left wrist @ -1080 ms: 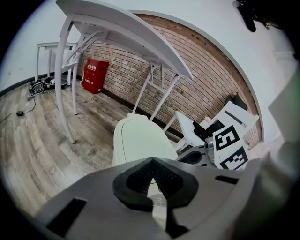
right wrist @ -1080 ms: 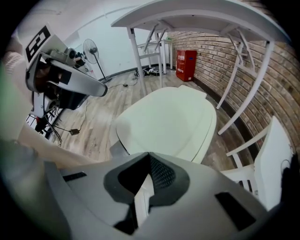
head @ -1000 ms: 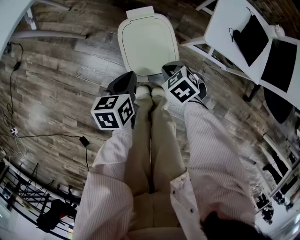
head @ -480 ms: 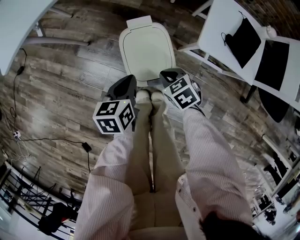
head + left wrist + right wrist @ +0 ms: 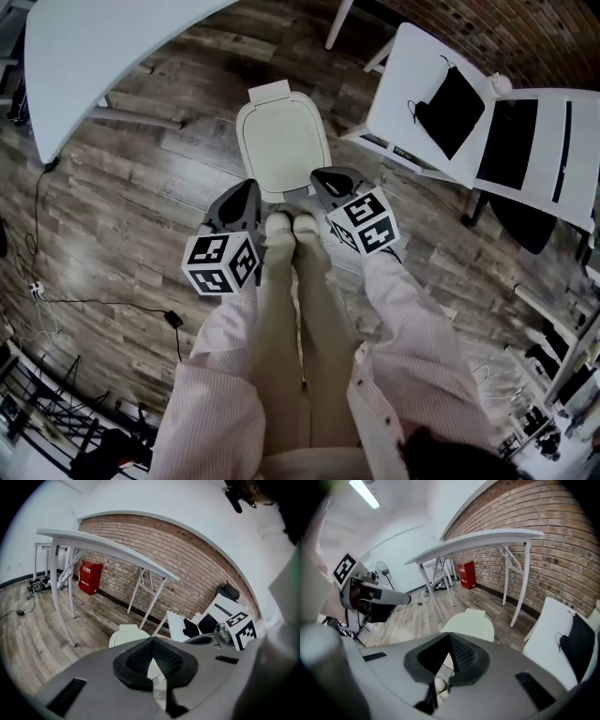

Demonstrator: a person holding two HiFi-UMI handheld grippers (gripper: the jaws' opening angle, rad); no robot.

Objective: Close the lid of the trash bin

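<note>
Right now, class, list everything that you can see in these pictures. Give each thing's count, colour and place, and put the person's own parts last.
trash bin: one, cream, lid down, on the wooden floor ahead of the feet
table: one, white, upper left
white furniture: two pieces, right of the bin
black cloth: one, on the nearer white piece
red box: one, against the brick wall
cable with adapter: one, black, on the floor at left
shoes: two, pale, just short of the bin
left gripper: one, grey, shut, empty
right gripper: one, grey, shut, empty
</note>
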